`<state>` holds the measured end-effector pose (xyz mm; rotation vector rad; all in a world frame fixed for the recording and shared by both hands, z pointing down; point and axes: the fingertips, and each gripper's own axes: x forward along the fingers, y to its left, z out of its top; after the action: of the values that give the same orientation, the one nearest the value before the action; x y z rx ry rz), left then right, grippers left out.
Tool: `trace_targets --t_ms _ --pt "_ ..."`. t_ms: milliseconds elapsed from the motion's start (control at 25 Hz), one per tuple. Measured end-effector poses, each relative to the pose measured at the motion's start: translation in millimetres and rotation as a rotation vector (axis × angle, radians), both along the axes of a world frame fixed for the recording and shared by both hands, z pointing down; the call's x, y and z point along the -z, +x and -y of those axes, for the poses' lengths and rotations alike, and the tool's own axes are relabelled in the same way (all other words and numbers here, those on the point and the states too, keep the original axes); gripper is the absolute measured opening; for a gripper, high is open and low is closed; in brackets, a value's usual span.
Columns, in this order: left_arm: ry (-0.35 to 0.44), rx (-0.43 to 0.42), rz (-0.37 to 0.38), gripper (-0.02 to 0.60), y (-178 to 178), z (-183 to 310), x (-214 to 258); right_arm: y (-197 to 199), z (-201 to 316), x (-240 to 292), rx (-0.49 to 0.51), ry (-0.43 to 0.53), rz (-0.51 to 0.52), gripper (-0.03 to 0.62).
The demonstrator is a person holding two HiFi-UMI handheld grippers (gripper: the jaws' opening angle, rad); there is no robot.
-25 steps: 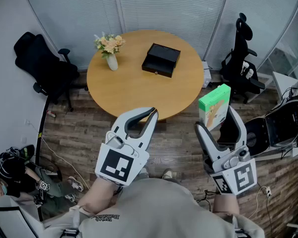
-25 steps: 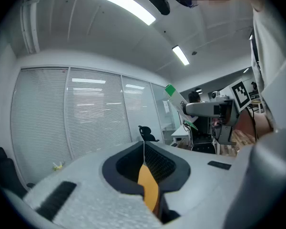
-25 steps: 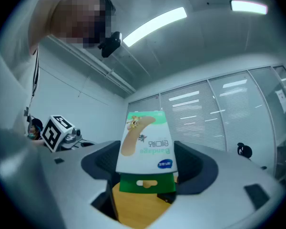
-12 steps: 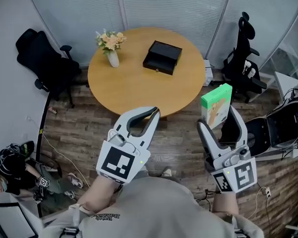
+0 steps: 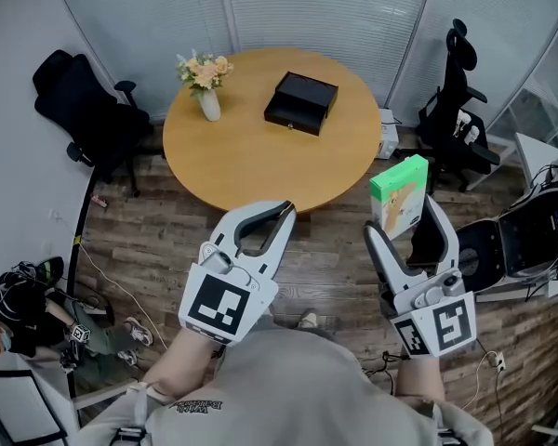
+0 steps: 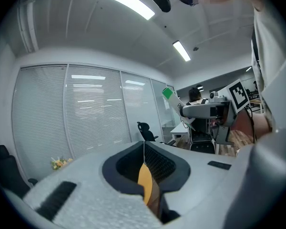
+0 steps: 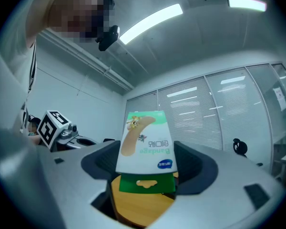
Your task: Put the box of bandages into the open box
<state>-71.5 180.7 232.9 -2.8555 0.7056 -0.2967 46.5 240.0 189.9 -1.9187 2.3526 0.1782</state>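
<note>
Though seemingly tilted, bandage box [image 5: 399,193] in right claw [image 5: 401,218].

The black box [image 5: 301,106] interior is too small to tell.

A round table with a light wooden top [image 5: 251,170] stood on a dark wood-plank floor [image 5: 158,249], close to a curved wall of glass panels hung with white vertical blinds [image 5: 298,7]. A black high-backed office chair [image 5: 79,110] sat at the table's left, beside a plain pale wall [image 5: 14,175]. A second black office chair [image 5: 446,124] stood at its right. A small white vase of pale flowers [image 5: 207,100] rested on the tabletop. Long fluorescent ceiling strips [image 6: 118,1] were lit overhead.
</note>
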Motion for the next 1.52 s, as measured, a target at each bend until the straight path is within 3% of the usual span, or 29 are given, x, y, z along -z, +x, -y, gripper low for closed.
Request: trace_targets --t_ms 760,960,1120,1280,1520 --pt "0.013 0.056 0.029 0.025 42 -23 -4 47 -21 -10 0.044 0.0 0.002 0.328" --pt "-0.034 0.126 -0.045 0.025 35 -17 3 49 -20 -17 0.062 -0.01 0.003 0.328" --pt "0.011 0.13 -0.001 0.025 34 -13 1 50 -15 -20 0.068 -0.011 0.002 0.328" --pt "0.004 0.114 -0.008 0.025 32 -9 -4 44 -4 -22 0.071 -0.017 0.001 0.328" --pt "-0.002 0.116 -0.017 0.025 30 10 -9 41 19 -28 0.116 -0.046 0.079 0.328"
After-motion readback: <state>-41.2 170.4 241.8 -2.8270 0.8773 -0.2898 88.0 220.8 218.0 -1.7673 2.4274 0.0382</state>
